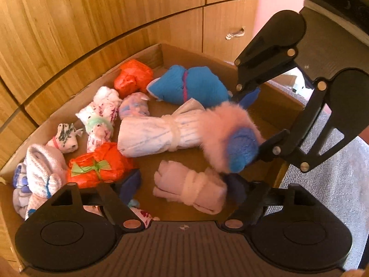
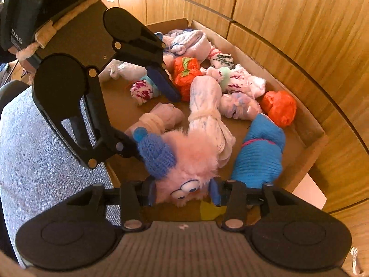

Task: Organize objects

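A cardboard box [image 1: 189,53] holds several rolled sock bundles. My left gripper [image 1: 184,185] hangs open and wide over a pale pink roll [image 1: 191,189] that lies on the box floor between its fingers, pads clear of it. My right gripper [image 2: 182,192] is shut on a pink fluffy toy [image 2: 196,161] with googly eyes and a blue knitted cap [image 2: 156,154]. The toy hangs over the box's near edge, beside a blue knitted bundle [image 2: 260,152] and a long white roll [image 2: 207,106]. In the left wrist view the toy [image 1: 221,124] shows at right in the right gripper [image 1: 256,120].
Two orange bundles [image 1: 133,76] [image 1: 99,166] and several white patterned rolls [image 1: 101,113] fill the box's far side. Wooden cabinet fronts [image 1: 92,23] rise right behind the box. A grey textured surface [image 2: 34,150] borders the box on the near side.
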Demonstrator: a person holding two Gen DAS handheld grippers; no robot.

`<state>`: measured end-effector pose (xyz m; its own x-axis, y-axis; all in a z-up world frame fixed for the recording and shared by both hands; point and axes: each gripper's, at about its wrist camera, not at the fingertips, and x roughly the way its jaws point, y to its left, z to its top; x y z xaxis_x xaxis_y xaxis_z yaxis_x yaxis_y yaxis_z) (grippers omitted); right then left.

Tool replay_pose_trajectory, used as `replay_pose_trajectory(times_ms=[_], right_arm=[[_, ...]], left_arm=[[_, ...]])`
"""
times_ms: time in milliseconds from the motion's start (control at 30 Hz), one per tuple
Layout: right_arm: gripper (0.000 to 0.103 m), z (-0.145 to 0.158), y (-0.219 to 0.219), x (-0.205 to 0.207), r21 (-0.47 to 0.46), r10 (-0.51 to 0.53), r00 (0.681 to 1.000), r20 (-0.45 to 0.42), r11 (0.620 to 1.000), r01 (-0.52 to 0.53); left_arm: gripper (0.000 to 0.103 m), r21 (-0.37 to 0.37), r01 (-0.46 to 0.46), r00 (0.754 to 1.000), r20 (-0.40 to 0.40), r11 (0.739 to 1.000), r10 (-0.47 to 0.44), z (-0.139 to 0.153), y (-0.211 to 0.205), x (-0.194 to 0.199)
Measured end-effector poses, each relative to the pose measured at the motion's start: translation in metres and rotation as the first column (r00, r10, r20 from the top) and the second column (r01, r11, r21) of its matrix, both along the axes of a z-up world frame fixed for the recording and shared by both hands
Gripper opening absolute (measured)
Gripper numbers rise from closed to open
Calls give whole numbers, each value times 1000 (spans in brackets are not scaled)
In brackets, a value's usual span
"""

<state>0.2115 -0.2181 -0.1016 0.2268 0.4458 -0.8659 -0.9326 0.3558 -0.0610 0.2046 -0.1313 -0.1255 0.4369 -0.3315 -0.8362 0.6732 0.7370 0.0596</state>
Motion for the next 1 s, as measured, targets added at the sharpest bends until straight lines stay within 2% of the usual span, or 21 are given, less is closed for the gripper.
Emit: replay_pose_trajectory(times_ms=[100, 267, 367, 567, 700, 800, 933, 1000], right_arm=[[47, 0, -1, 0, -1, -5, 1000, -1, 1000, 5], [58, 6, -4, -4, 17, -35, 999, 5, 999, 35], [62, 11, -6, -9, 25, -50, 999, 15, 998, 50], [63, 18, -7, -19, 41, -82, 996, 32, 996, 80], [66, 24, -9, -23, 63, -107, 994, 38, 993, 104], [67, 27, -9, -27, 61, -121, 991, 52, 991, 118], [80, 30, -8, -31, 72, -158, 986, 54, 985, 154], [82, 32, -5, -37, 70, -177, 982, 69, 983, 172]], left_arm=[[87, 4, -5, 1000, 4, 1000, 5, 0, 0, -1], [91, 2, -40, 999, 12, 999, 40, 4, 3, -4], [98, -9, -59, 998, 22, 998, 59, 9, 6, -9], [102, -8, -109, 993, 51, 994, 110, 20, 9, -25], [102, -44, -179, 983, 21, 983, 180, 29, 20, -32], [103, -42, -230, 973, 17, 972, 231, 36, 26, -41], [103, -38, -287, 957, 27, 957, 288, 46, 29, -53], [103, -55, -317, 947, 36, 947, 320, 53, 33, -61]])
